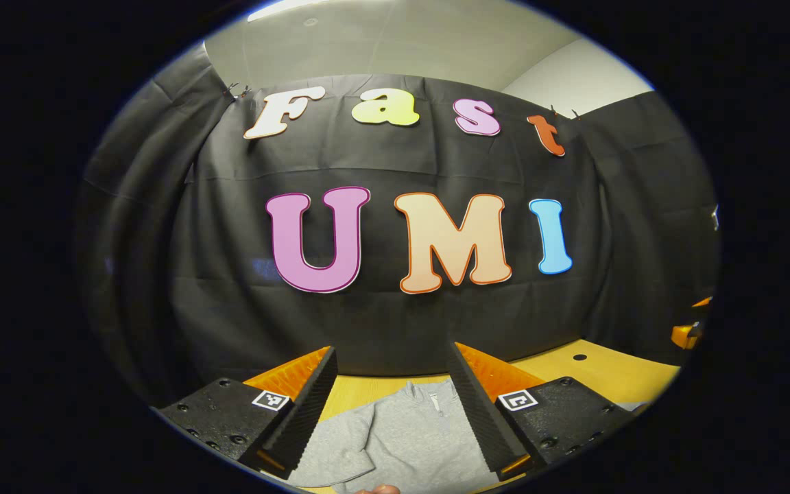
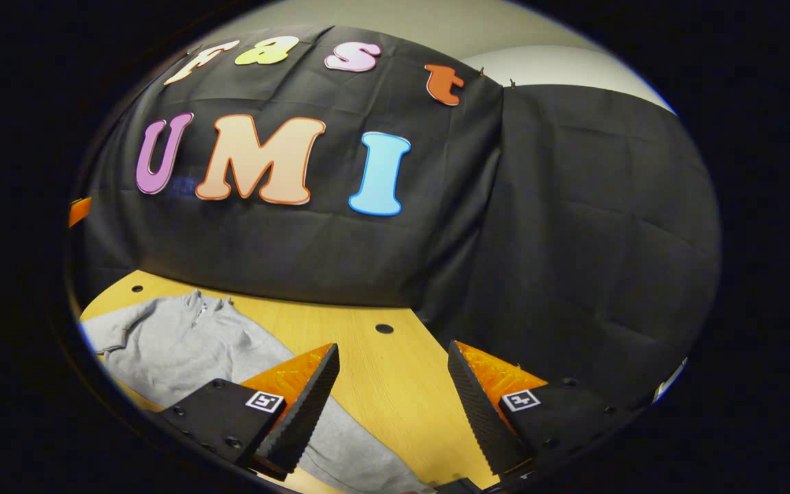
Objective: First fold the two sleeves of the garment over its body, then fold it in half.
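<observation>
Since both grippers sit high with fingers spread and nothing between them, I've got no hold yet. Left gripper (image 1: 392, 401) hangs over the garment (image 1: 402, 439); right gripper (image 2: 393, 401) is off to its side, over bare table (image 2: 395, 370).

Handling, my read: soft knit, light, limp, zero stiffness. It'll drape and drag, not slide as a sheet. I'd pinch at the cuff or sleeve edge, thin single layer, and lift enough to clear before carrying it over the body.

Look: grey sweatshirt, short zip at the collar (image 1: 434, 400), lying flat on the wooden table, collar toward the far wall. In the left gripper view one sleeve (image 1: 330, 449) looks partly bent in near the body, creased. In the right gripper view the other sleeve (image 2: 350, 449) runs out toward me under the nearer finger, not yet folded.

Behind: table edge, then the black cloth wall (image 2: 573, 226).
</observation>
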Available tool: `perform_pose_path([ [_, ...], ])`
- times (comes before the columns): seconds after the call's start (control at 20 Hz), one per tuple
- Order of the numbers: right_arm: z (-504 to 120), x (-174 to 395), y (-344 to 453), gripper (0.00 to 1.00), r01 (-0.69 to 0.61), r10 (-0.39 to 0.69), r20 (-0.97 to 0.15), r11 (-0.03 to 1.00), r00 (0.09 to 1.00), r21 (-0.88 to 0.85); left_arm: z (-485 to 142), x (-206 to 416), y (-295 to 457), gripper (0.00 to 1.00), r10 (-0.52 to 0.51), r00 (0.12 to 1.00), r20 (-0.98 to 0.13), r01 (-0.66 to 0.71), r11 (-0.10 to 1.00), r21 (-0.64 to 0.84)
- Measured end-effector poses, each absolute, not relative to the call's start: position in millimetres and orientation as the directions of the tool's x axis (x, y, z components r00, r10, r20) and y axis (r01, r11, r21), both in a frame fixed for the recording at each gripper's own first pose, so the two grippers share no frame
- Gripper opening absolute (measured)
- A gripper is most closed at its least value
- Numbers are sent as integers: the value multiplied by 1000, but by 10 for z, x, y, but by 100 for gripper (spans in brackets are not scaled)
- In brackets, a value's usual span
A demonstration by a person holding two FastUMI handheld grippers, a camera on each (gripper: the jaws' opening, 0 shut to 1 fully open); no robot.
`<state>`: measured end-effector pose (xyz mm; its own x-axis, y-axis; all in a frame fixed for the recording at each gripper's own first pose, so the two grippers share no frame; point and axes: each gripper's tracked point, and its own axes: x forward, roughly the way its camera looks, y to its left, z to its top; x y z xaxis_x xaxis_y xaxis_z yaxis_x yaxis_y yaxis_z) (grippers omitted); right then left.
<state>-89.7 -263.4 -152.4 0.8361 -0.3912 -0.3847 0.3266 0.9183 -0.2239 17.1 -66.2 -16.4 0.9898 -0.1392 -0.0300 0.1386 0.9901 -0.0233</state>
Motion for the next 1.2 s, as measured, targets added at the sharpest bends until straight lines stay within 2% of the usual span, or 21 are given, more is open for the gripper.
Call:
perform_pose_path([
  [0.35,-2373,-1302,-2927,99,286,-386,-579,922,718,-259,-242,205,-779,94,-161,986,-51,161,987,-6],
  [0.7,-3190,-1853,-2908,100,265,-303,-787,947,537,-183,-258,257,-854,94,-158,986,-57,159,987,2],
  [1.2,-3764,-2345,-2746,100,241,-175,-935,965,310,-101,-326,281,-865,94,-142,987,-77,143,990,3],
])
